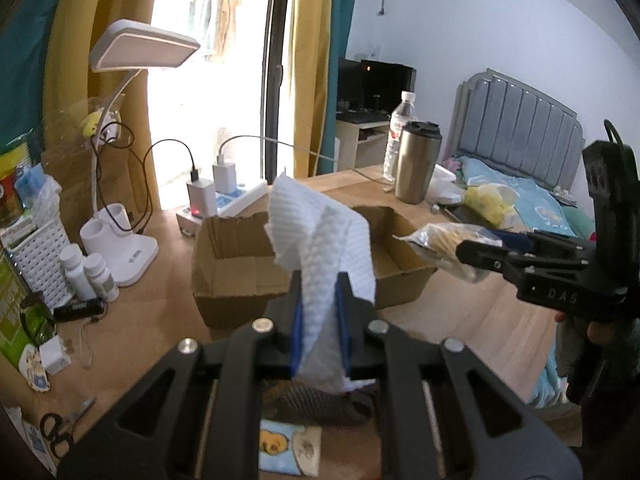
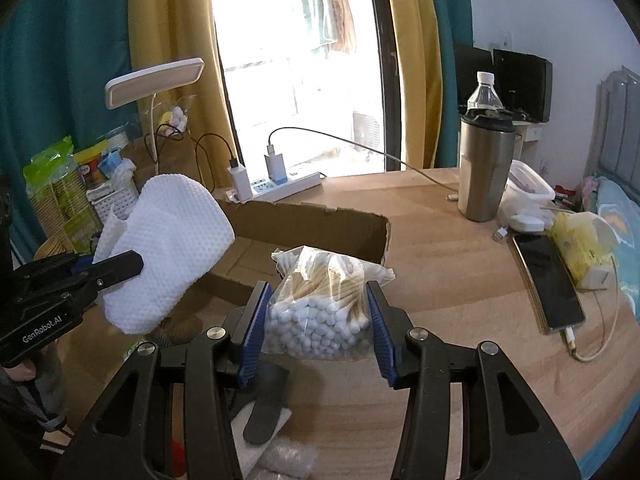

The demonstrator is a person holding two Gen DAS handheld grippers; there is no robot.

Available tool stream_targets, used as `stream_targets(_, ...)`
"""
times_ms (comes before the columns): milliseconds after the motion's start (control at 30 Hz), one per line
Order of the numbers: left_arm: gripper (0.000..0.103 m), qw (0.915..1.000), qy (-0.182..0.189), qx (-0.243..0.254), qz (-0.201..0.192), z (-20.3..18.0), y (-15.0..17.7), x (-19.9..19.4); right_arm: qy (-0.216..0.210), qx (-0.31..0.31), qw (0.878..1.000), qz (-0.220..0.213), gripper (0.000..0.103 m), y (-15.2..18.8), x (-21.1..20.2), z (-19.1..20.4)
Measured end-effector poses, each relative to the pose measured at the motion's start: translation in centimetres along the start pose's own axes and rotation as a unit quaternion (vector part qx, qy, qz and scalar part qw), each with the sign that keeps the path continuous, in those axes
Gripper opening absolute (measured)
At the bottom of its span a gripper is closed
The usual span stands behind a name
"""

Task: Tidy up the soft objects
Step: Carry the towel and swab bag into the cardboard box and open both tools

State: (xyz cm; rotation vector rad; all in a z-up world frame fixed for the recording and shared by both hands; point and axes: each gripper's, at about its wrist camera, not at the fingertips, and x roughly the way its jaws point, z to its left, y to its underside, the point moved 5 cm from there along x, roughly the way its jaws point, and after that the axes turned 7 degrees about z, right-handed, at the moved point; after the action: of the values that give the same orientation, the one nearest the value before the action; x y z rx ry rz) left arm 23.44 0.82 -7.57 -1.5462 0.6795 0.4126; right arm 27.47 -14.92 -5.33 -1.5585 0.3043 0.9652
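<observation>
Nearest in the left wrist view, our left gripper point(image 1: 318, 312) is clamped tight on a folded white textured cloth point(image 1: 320, 240); its blue pads point(image 1: 297, 320) pinch the fabric, which stands up above the fingers and hangs a little below them. From the right wrist view the same left gripper point(image 2: 116, 264) enters from the left edge, the cloth point(image 2: 168, 248) bulging out beyond it, held clear of the worktop point(image 2: 460, 272).

Our right gripper point(image 2: 318, 316) stands partly open around a clear bag of cotton swabs point(image 2: 320, 304). Both blue pads point(image 2: 254, 320) press the sides of the bag, so it is gripped; white tips face the camera, wooden sticks point away. In the left wrist view the right gripper point(image 1: 476, 254) comes in from the right with the bag point(image 1: 440, 242) sticking out of it.

Just behind both held items sits an open cardboard box point(image 1: 236, 276) on the wooden worktop point(image 1: 460, 312). The cloth and the bag are in front of it in each view; we cannot tell whether either is over its opening.

Farther back: a white power strip point(image 2: 288, 184) with chargers, a steel tumbler point(image 2: 484, 168) with a water bottle point(image 2: 485, 92) behind it, a phone point(image 2: 548, 280) on a cable, and a yellow tissue pack point(image 2: 580, 248). At the left, a white desk lamp point(image 1: 140, 44) and a white basket point(image 1: 40, 256). Beyond the worktop, a bed with a grey headboard point(image 1: 520, 128).
</observation>
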Motion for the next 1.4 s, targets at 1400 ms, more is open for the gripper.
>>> stream_targets(1400,0.017,0.9958,0.035,-0.003,0.085,0.3,-2.9,13.4,-0.029,-0.01,0.998,0.048,0.05,-3.2,9.5,-1.2)
